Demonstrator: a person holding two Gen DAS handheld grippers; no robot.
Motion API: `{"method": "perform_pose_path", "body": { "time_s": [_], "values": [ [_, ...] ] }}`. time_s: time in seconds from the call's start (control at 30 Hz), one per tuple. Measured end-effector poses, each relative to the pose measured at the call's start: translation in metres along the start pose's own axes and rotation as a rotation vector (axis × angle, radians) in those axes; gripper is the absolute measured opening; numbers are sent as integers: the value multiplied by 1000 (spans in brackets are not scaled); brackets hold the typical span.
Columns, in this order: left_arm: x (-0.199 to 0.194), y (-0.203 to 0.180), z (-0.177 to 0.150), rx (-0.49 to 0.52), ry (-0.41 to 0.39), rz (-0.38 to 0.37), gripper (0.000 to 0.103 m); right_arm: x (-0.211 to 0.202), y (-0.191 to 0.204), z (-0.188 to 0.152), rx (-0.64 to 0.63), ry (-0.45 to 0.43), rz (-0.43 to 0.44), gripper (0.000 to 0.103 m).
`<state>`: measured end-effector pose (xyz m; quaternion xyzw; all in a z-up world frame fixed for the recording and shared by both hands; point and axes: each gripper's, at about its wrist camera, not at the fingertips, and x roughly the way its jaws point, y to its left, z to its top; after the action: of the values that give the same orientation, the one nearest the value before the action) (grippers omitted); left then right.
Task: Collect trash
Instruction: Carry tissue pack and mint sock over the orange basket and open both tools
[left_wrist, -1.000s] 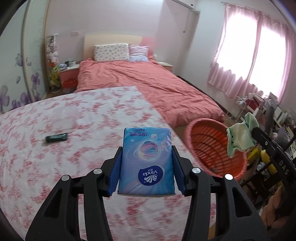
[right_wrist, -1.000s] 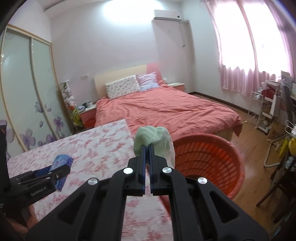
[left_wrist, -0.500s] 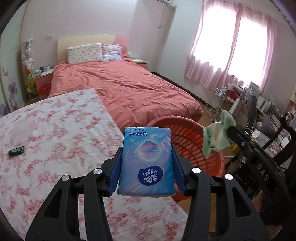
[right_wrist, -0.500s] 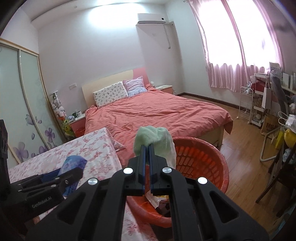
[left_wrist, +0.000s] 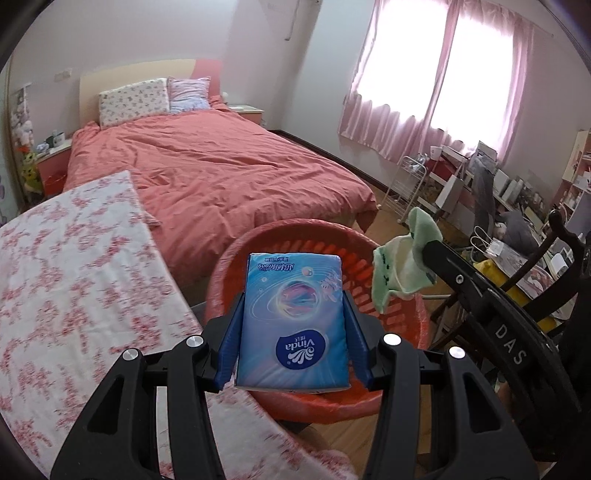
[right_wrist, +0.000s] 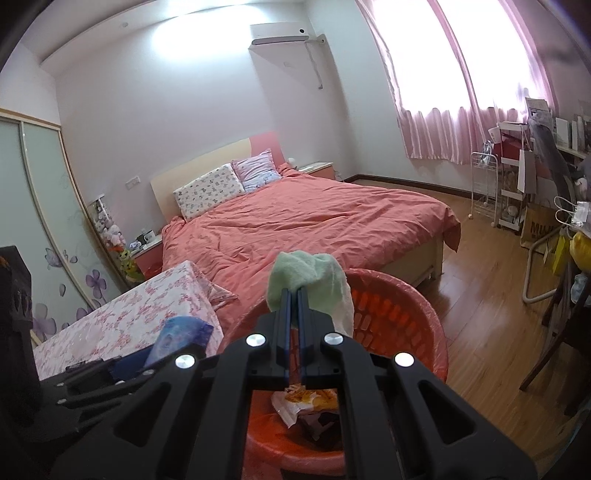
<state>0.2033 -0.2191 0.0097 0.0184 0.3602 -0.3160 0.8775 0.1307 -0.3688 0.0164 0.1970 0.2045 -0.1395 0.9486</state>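
My left gripper is shut on a blue Vinda tissue pack and holds it over the near rim of the red basket. My right gripper is shut on a crumpled green and white cloth above the same basket. The cloth and the right gripper's arm show at the right of the left wrist view. The tissue pack shows at the lower left of the right wrist view. Wrappers lie in the basket's bottom.
A table with a pink floral cloth is at the left. A bed with a coral cover stands behind the basket. Chairs, a white rack and shelves crowd the right side on the wood floor.
Both grippers have moved from over the floral table to above the red basket, each keeping its hold. The basket now fills more of both views and its contents show.
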Motion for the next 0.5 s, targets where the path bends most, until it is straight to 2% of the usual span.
{"method": "perform_pose_path", "body": {
  "time_s": [0.13,0.27,0.4,0.5],
  "values": [
    [14,-7,1,3,21,-16,52,10,-14,3,32,5,13,5],
    [25,-6,-3,4,51,-6,56,23,-27,3,54,19,7,12],
    [31,-4,-6,-4,71,4,62,30,-36,-3,73,39,-2,30],
    [31,-1,-8,-5,79,29,63,30,-38,-8,71,47,-18,33]
  ]
}}
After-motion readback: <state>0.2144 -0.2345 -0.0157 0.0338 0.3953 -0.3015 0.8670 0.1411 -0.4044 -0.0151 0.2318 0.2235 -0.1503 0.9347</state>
